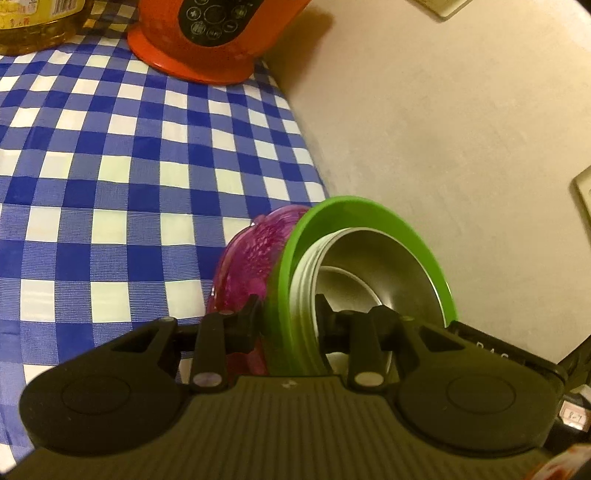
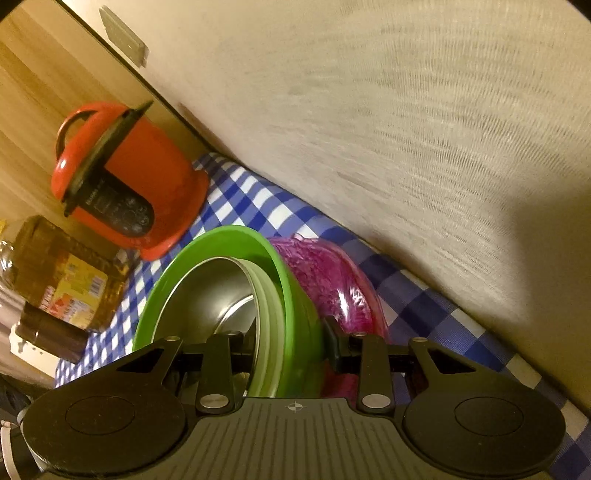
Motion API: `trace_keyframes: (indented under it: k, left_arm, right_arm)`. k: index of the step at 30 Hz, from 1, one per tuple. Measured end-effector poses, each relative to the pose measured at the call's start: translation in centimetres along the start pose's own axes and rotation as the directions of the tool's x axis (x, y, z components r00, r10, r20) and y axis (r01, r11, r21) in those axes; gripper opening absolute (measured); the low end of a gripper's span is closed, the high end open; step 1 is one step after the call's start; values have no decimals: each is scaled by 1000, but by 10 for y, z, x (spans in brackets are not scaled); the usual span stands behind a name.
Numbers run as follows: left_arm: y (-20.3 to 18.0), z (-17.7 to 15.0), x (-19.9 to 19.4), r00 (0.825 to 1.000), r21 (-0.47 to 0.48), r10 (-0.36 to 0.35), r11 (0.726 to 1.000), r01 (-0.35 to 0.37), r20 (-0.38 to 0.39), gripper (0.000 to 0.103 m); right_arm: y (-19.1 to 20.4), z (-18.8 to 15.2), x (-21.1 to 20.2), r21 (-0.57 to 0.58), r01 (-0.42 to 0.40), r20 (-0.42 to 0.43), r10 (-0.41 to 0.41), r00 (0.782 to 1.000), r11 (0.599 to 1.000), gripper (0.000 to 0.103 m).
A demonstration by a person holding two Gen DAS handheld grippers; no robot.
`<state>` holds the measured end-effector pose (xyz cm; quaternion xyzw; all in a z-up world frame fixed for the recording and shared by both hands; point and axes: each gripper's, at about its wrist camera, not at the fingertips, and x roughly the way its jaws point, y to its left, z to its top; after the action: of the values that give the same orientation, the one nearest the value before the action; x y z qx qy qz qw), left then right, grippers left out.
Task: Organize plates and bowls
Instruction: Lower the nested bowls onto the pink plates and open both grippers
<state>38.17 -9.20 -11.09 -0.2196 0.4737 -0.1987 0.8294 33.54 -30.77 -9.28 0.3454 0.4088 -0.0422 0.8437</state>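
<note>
Both grippers are clamped on the same stack. The left gripper (image 1: pixel 286 314) pinches the wall of the green bowl (image 1: pixel 369 210): one finger (image 1: pixel 251 310) sits outside, against the pink dish (image 1: pixel 255 254), and the other is inside, against the steel bowl (image 1: pixel 384 266).

The right gripper (image 2: pixel 291 336) does the same from the opposite side of the stack. Its left finger is inside the green bowl (image 2: pixel 221 240), next to the steel bowl (image 2: pixel 210 288). Its right finger (image 2: pixel 332 339) is outside, between the green wall and the pink dish (image 2: pixel 332 280).

The stack is nested: steel bowl inside green bowl, pink dish cupped under the green one (pink looks like translucent patterned plastic). In both views the whole stack looks tipped on its side, with the openings facing sideways. I cannot tell whether it touches the tablecloth or hangs clear of it.

In the left view the stack sits at the near right edge of the blue-and-white checked tablecloth (image 1: pixel 129 166), just beside the beige wall (image 1: pixel 443 129).

Far on the table stands a red rice cooker (image 1: pixel 192 55) with a black control panel. An oil bottle (image 1: pixel 33 26) is at far left. The right view shows the rice cooker (image 2: pixel 140 184) and oil bottle (image 2: pixel 62 273) as well, plus a dark jar (image 2: pixel 51 336) near the bottle and a wood panel (image 2: pixel 33 110) behind them.
</note>
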Motion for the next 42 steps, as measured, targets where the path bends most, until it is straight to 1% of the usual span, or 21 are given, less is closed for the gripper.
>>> trace_keyframes:
  k: [3,6,12,16,19,23,27,35,38,40,42]
  left_arm:
    - [0,1,1,1000,13,13,1000,-13,3,26]
    - [-1,3,2,1000,20,10,1000,-11,10,26]
    - [-8,2,7,999,88,43,995,-44,10,26]
    - [-9,2,5,999,103,37,994,-40,25,26]
    - [-12,4,-1,998,127,41,991,-48,53,26]
    - [-10,4,-7,997,117,40,992,-48,66,26]
    - [-9,3,-13,997,110,32,993,-40,76,26]
    - [-15,-1,-29,994,103,18,994,-28,105,27]
    - [-17,-4,-38,992,100,15,995,-27,122,27]
    - [-20,-8,-49,990,94,6,995,-20,141,27]
    - [-24,-11,-60,987,99,6,995,-23,162,29]
  right_arm:
    - [-3,-2,6,2,-9,-6,9,1000,1000,33]
    - [-3,-1,7,-8,-14,1,14,1000,1000,32]
    - [-4,-2,9,-27,-6,1,6,1000,1000,33]
    - [-6,-1,9,-37,-17,5,17,1000,999,33]
    - [-6,-1,8,-45,-20,9,21,1000,999,33]
    - [-6,-1,7,-45,-26,11,27,1000,999,36]
    - [-4,0,-6,-66,-28,53,32,998,997,41]
    - [1,-6,-27,-101,-26,81,34,996,995,43]
    - [4,-8,-34,-122,-26,89,37,995,992,51]
    - [7,-10,-41,-140,-34,102,49,994,990,58]
    - [10,-12,-49,-163,-41,109,59,992,986,61]
